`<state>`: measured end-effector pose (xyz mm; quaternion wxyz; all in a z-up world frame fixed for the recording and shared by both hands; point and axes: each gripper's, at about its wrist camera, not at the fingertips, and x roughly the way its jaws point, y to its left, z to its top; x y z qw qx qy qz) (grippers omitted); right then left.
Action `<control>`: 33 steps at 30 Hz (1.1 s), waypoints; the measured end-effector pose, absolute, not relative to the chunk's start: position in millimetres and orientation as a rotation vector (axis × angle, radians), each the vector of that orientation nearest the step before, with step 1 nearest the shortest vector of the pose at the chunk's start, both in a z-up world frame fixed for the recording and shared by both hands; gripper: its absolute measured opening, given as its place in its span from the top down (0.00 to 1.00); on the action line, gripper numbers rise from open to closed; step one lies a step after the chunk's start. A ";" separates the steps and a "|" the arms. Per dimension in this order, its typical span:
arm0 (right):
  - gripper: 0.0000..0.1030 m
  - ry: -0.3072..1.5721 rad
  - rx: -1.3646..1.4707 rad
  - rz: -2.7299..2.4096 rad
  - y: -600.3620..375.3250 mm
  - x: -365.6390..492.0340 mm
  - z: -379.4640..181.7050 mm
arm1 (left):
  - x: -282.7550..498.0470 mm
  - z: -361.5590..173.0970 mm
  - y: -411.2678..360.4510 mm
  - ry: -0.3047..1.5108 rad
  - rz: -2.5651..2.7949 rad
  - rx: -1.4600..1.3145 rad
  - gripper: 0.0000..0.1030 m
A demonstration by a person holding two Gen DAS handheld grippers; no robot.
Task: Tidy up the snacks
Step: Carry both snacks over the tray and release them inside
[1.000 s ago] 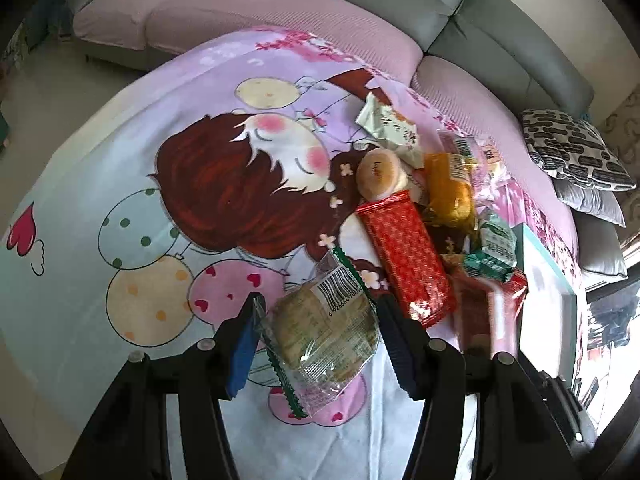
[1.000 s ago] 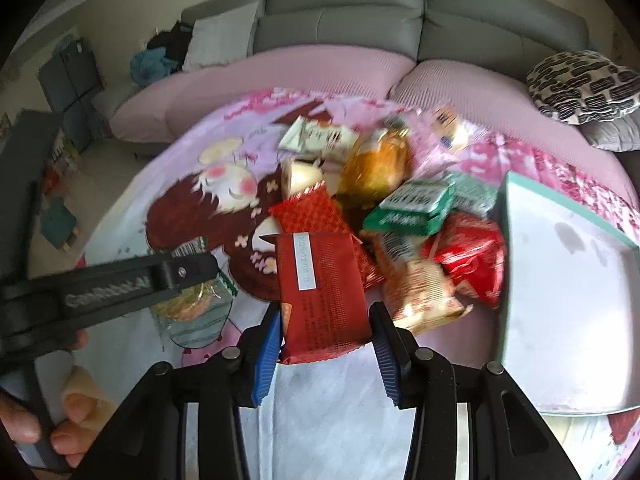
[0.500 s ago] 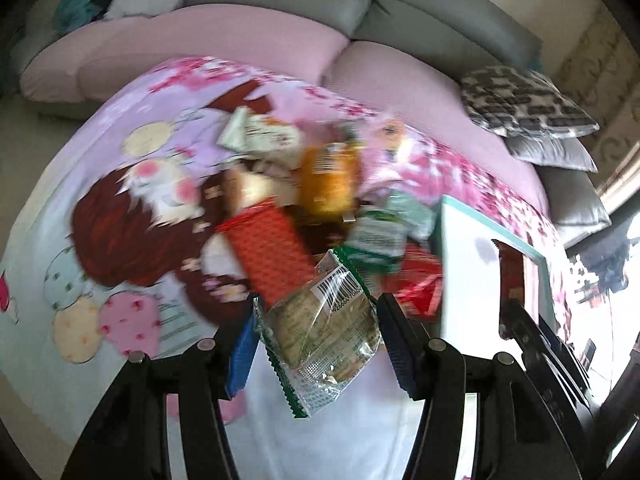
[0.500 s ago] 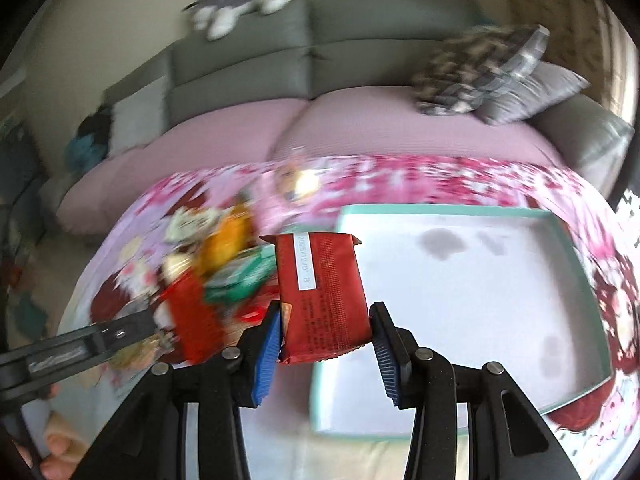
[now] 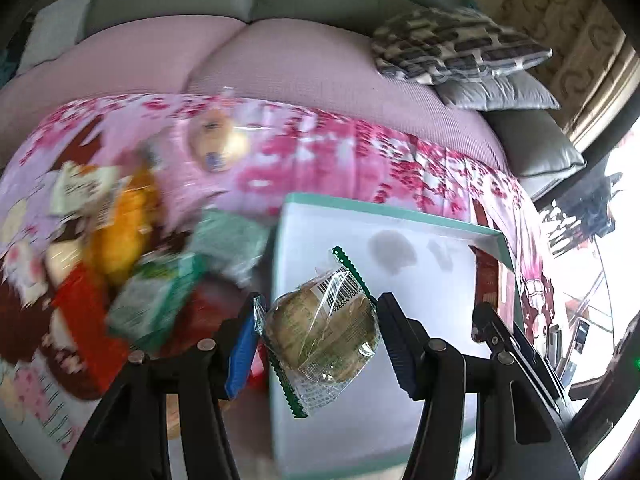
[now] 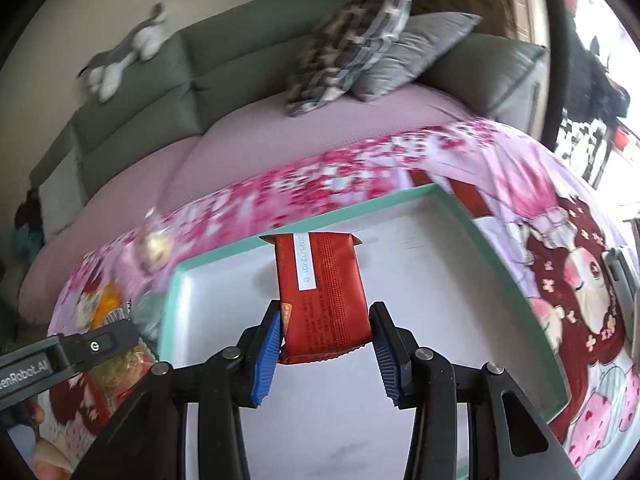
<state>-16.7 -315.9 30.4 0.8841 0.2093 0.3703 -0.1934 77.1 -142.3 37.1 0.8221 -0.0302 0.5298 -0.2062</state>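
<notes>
My left gripper (image 5: 316, 328) is shut on a clear-wrapped round pastry (image 5: 322, 336) with a green zigzag seal, held above the left side of the white tray with a teal rim (image 5: 384, 210). My right gripper (image 6: 325, 330) is shut on a red snack packet (image 6: 324, 296) with a white date label, held over the middle of the same tray (image 6: 312, 226). A blurred pile of snacks (image 5: 120, 240) lies left of the tray on the pink cartoon cloth. The other gripper's black arm (image 6: 60, 354) shows at the left edge of the right wrist view.
A lone wrapped bun (image 5: 218, 142) lies on the cloth behind the pile. A grey sofa with pink seat cover (image 5: 304, 56) and patterned cushions (image 5: 452, 44) runs behind the table. A plush toy (image 6: 124, 52) lies on the sofa back. The tray floor shows faint stains (image 5: 390, 246).
Both grippers swung from over the snack pile to the right, each still holding its packet, and now hang over the tray. The views also rolled.
</notes>
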 end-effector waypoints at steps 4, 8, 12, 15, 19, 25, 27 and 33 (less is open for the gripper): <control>0.55 0.797 0.494 -0.442 -343.7 -14.7 12.2 | 91.7 29.4 -175.8 1.131 -0.452 -0.031 0.42; 0.55 0.808 0.557 -0.474 -365.8 -14.8 -3.5 | 102.1 22.0 -203.0 1.133 -0.473 -0.012 0.42; 0.50 0.821 0.535 -0.510 -369.4 -17.2 -5.4 | 105.1 14.5 -219.2 1.139 -0.466 0.008 0.28; 0.40 0.800 0.570 -0.484 -371.0 -22.1 -0.6 | 98.6 18.8 -218.9 1.128 -0.467 0.014 0.28; 0.31 0.816 0.554 -0.483 -365.7 -26.2 7.7 | 89.2 30.3 -207.7 1.114 -0.448 0.022 0.16; 0.11 0.827 0.539 -0.442 -349.6 -32.7 21.6 | 74.7 48.1 -180.1 1.055 -0.402 0.059 0.10; 0.02 0.821 0.505 -0.433 -342.2 -34.4 27.3 | 71.9 48.3 -169.5 1.055 -0.397 0.055 0.10; 0.00 0.823 0.450 -0.444 -326.2 -40.9 31.3 | 60.8 48.6 -136.4 1.042 -0.399 0.053 0.10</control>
